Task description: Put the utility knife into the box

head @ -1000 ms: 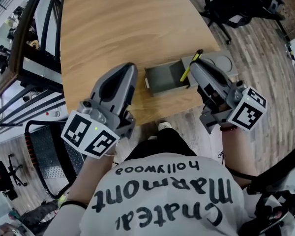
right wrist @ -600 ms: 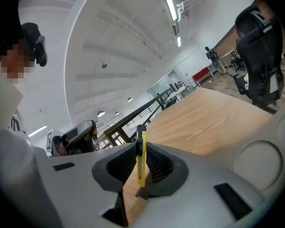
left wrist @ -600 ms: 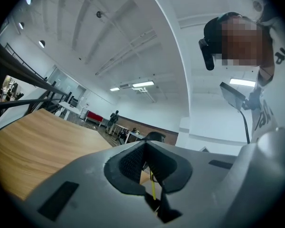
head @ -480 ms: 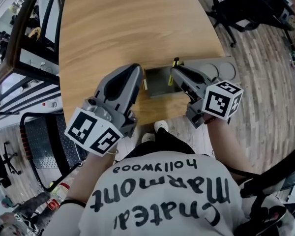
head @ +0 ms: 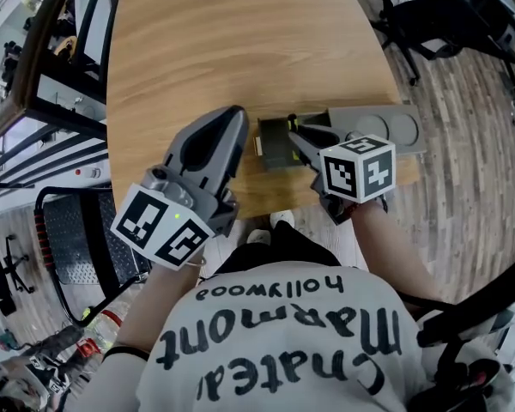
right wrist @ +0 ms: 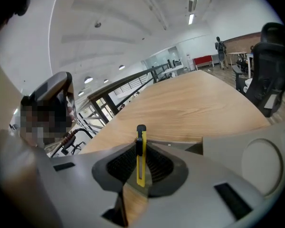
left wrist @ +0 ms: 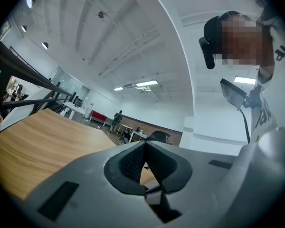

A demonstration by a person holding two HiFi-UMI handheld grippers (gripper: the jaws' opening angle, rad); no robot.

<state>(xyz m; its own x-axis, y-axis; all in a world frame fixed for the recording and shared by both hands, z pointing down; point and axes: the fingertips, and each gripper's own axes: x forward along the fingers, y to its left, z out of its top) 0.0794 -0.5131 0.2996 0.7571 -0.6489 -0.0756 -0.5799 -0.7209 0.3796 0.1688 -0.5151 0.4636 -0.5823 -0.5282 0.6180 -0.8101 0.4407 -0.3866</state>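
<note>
Right tool (right wrist: 141, 152) of mine is clamped on the slim yellow plastic utility knife (right wrist: 140, 171), the ribbed pads pinching its flat sides so it stands on edge between them; from my head view, the knife's tip pokes out over the open grey rectangular box (head: 273, 151), near its far wall and not yet down inside. Left tool (left wrist: 145, 163) has its jaws together on nothing and sits just left of the box's left end; whether it touches that end I cannot tell.

What worries me: the grip is on a narrow, smooth body, so the knife could pivot or slide in the pads as I tip it downward; if I let go with it this high and this close to the far wall, it may land across the rim or bounce out onto the pale wooden table (head: 197, 41); the box looks light and lies close to the table's near edge, so a knock from my right tool could shove or tip it, and I judge the left tool is not bracing it firmly; the flat grey lid (head: 386, 127) with a round embossed disc lies just right of the box, and a dragging jaw could catch it; whether the blade is extended I cannot see.

Count: one knife, one box, one lid, one table, two tools.
</note>
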